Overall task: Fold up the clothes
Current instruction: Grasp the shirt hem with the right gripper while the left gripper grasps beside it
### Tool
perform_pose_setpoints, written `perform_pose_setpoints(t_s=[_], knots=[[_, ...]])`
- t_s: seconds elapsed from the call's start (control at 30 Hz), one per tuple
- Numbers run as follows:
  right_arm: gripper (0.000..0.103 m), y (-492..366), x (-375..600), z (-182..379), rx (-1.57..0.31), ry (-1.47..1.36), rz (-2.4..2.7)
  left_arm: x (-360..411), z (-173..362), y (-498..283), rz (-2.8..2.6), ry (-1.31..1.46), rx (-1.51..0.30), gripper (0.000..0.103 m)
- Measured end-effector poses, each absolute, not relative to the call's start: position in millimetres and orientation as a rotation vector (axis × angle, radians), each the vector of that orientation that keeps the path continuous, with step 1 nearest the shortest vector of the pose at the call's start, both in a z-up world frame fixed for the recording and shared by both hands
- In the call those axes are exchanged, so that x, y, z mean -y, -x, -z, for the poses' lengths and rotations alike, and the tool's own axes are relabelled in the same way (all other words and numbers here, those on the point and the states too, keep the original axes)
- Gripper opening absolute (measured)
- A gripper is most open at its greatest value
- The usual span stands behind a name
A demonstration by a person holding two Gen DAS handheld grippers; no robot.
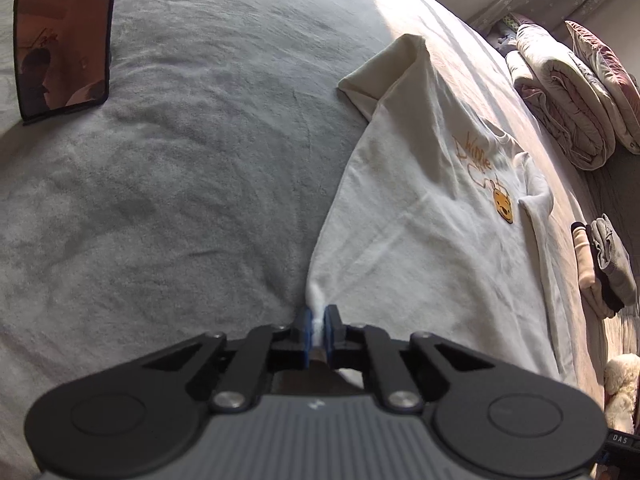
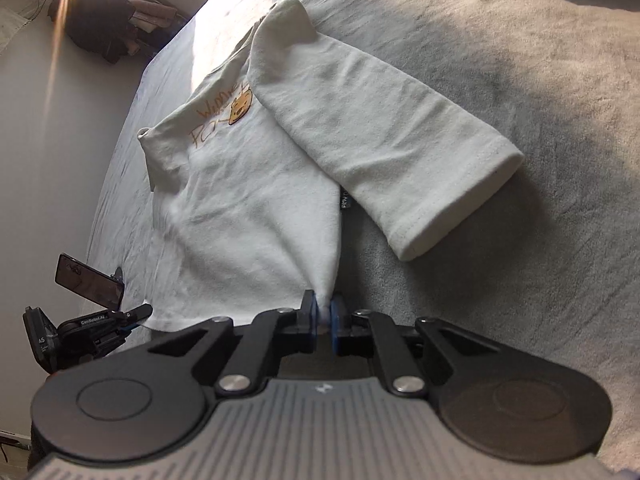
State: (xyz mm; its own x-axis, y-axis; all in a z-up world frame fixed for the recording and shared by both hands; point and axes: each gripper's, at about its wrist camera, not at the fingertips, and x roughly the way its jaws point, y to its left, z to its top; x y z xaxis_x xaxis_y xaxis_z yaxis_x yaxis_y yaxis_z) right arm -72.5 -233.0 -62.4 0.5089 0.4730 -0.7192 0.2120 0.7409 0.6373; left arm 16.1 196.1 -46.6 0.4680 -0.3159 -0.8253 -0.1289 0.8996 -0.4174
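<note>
Bedroom; grey plush bedspread [image 1: 168, 184] over a wide bed, sunlight across its far side.

Item: white T-shirt [image 1: 420, 208], printed side up, with orange lettering and a yellow bear face [image 1: 503, 204]. It lies spread on the bedspread. One sleeve [image 2: 384, 136] is turned in across the body and runs out slantwise past the shirt's side edge; the other sleeve [image 1: 384, 76] pokes out on the opposite side. A small dark label [image 2: 345, 202] shows at the side seam.

Left gripper [image 1: 318, 330]: jaws clamped on a bunched pinch of the shirt's hem corner, cloth drawn into a point between the blue pads.

Right gripper [image 2: 325, 320]: likewise closed on the shirt's other hem corner, with tension creases fanning up from the pinch toward the print.

Handling, as judged: light, thin knit, wholly limp, not fragile. It will sag and crease between the two holds and drag on the plush nap, so lifting clear will likely suit better than sliding. The hem corners are sound holds; taut, level hands should keep the fold square.

Near the shirt: phone [image 1: 64, 36] standing beyond its left side; folded clothes [image 1: 604, 264] and rolled quilts [image 1: 568, 100] beyond its right side.
</note>
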Motion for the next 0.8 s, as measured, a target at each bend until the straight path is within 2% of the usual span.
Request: perform_pose_setpoints(t_s=[0.23, 0.47, 0.8], knots=[[0.008, 89, 255, 20, -0.988, -0.668, -0.174, -188, 20, 26, 0.197, 0.489, -1.068, 0.006], [0.008, 111, 269, 7, -1.019, -0.6, -0.182, -173, 4, 71, 0.277, 0.447, -1.049, 0.006], [0.008, 134, 273, 37, -1.093, -0.6, -0.171, -175, 38, 96, 0.285, 0.439, -1.111, 0.006]])
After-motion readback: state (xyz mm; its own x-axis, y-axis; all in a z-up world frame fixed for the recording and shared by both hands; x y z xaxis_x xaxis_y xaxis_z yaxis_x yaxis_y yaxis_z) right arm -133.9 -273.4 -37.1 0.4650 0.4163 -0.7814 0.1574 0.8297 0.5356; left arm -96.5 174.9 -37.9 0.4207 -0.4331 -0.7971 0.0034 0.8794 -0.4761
